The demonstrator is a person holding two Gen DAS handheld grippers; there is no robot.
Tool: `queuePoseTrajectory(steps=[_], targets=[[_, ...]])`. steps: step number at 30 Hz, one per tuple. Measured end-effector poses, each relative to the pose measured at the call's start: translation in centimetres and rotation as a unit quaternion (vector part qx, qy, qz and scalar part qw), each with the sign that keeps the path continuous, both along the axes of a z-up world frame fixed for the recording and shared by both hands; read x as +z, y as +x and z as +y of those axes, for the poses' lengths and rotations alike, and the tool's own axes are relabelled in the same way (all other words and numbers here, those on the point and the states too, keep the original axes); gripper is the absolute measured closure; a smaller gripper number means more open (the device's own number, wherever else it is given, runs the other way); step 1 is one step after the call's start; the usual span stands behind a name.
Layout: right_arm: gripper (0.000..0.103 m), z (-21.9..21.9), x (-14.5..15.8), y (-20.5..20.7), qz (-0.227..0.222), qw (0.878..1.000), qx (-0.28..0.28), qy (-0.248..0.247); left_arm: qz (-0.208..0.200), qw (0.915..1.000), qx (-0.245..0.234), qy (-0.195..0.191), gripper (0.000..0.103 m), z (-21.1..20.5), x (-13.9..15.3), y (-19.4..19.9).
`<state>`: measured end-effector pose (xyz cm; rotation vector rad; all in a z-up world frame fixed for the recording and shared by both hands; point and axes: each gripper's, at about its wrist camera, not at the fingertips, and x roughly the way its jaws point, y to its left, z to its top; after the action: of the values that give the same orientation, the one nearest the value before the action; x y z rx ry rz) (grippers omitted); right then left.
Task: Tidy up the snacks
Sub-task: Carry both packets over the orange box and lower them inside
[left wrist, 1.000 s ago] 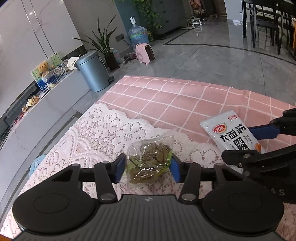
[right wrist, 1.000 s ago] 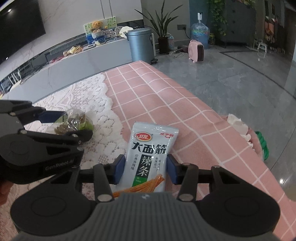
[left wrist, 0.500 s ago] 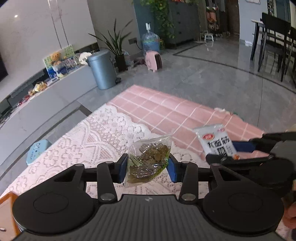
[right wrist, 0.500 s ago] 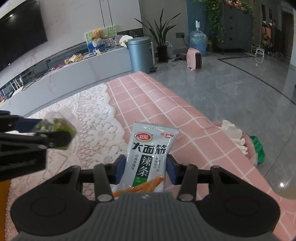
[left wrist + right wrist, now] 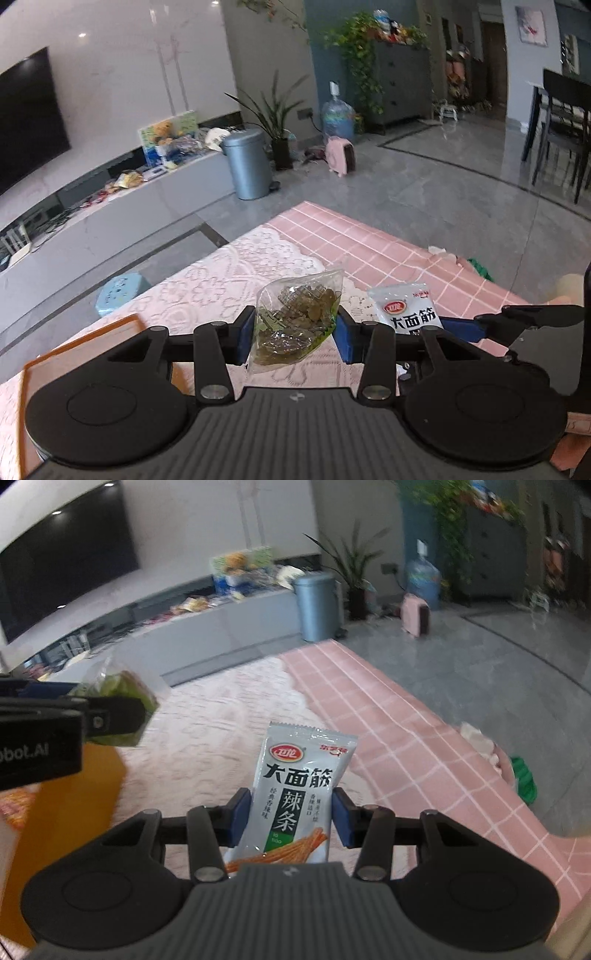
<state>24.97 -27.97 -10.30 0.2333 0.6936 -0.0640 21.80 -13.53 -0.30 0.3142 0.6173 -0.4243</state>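
Observation:
My left gripper [image 5: 295, 334] is shut on a clear bag of green-brown snacks [image 5: 297, 317], held in the air above the lace-covered table [image 5: 229, 273]. My right gripper [image 5: 291, 818] is shut on a white spicy-strip packet [image 5: 295, 786] with black Chinese lettering, also lifted off the table. In the left wrist view that packet [image 5: 406, 308] and the right gripper's blue pads [image 5: 461, 328] show at the right. From the right wrist camera, the left gripper [image 5: 110, 716] with the green bag [image 5: 118, 690] appears at the left, blurred.
An orange box or tray [image 5: 74, 354] lies at the near left, also seen as an orange mass [image 5: 62, 812]. A pink checked cloth [image 5: 406, 738] covers the table's right side, with a white tissue [image 5: 476, 738] and a green item [image 5: 522, 779] at its far edge. A blue stool [image 5: 118, 291] stands on the floor.
Both grippers have risen with their packets off the table and swung left. The left gripper's pads closed tighter on the green bag. The orange box has come into view.

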Motion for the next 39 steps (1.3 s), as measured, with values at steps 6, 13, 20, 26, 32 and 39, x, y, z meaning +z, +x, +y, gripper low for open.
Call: queuePoseTrajectory(steps=[6,13,20,26,32,39], targets=[[0.057,2.8,4.5,-3.1,-0.036,0.998,0.045,0.006,-0.018,0.9992,0.036,0.002,0.054,2.6,2.2,-3.6],[0.057,6.9,7.2,-5.7,-0.063,0.992,0.105,0.005,-0.002,0.9957,0.084,-0.038,0.054,7.6,3.8,-5.2],[0.057,10.5,8.3,-6.6,-0.064,0.987,0.145,0.006,0.006,0.9887,0.139,-0.054,0.054,13.0,4.3,-5.6],[0.057,13.8,8.8,-5.9,-0.063,0.981,0.184,0.023,0.027,0.9835,0.170,-0.055,0.054,16.3,3.8,-4.7],[0.057,17.2,8.2,-4.2,-0.040,0.973,0.225,0.031,0.063,0.9796,0.180,-0.062,0.054,19.1,2.2,-3.5],[0.057,20.1,6.8,-1.4,-0.001,0.965,0.261,0.026,0.130,0.9724,0.178,-0.076,0.054,21.2,-0.6,-0.9]])
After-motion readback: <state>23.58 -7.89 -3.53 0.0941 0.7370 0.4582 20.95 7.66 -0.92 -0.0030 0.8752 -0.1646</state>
